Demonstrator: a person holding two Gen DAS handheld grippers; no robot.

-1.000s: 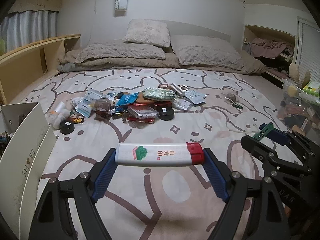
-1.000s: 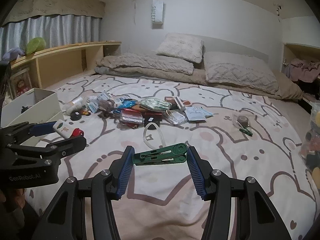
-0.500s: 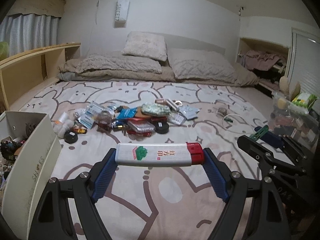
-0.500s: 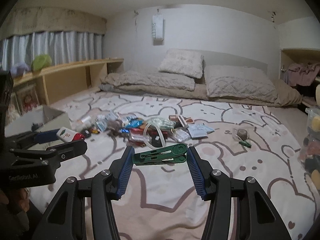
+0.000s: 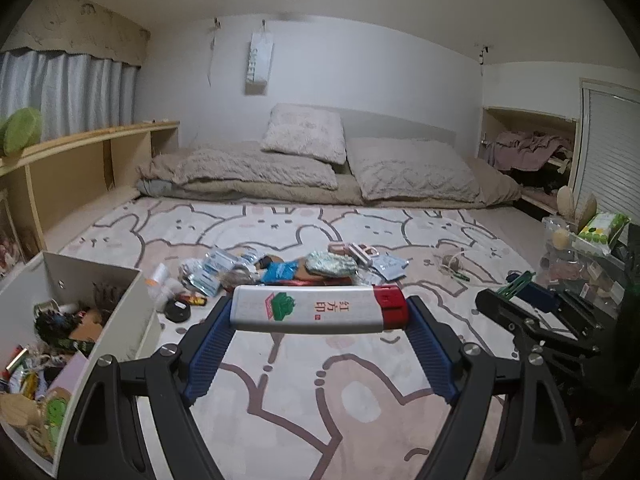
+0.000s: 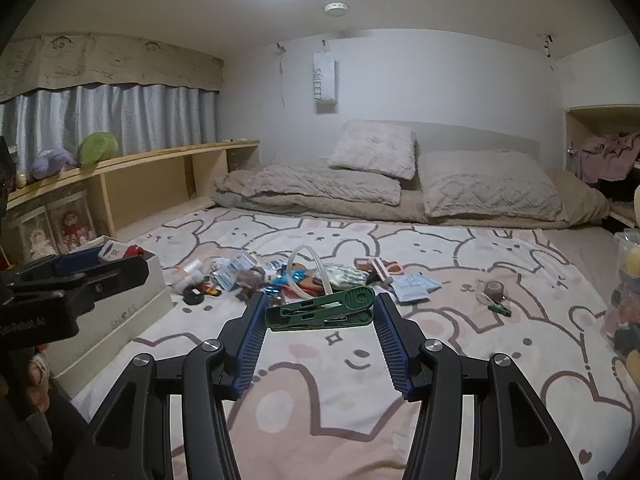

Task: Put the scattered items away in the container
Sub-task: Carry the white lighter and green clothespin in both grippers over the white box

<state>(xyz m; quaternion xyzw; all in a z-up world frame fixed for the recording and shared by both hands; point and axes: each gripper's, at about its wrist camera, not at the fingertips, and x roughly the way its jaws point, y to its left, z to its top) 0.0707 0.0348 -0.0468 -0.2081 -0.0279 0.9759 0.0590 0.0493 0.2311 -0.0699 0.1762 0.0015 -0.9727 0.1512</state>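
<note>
My left gripper [image 5: 320, 310] is shut on a white tube with a red cap [image 5: 316, 309], held crosswise between its blue pads above the bed. My right gripper [image 6: 322, 308] is shut on a dark green clip [image 6: 320, 310], also held end to end. A white box [image 5: 132, 304] half full of small items stands at the left of the left wrist view, and shows as the box [image 6: 156, 280] behind my left gripper [image 6: 104, 258] in the right wrist view. A pile of scattered items [image 5: 280, 270] lies on the bunny-print bedspread [image 5: 360, 408] further ahead.
Pillows and a folded duvet [image 5: 304, 160] lie at the head of the bed. A wooden shelf [image 6: 160, 184] runs along the left side. A small tape roll [image 6: 494, 288] lies apart on the right. Clear bins with odds and ends [image 5: 580, 256] stand at the right edge.
Both grippers have risen and tilted up with their objects still held. The ceiling now shows, the pile sits lower in view, and more of the white box's inside has come into sight.
</note>
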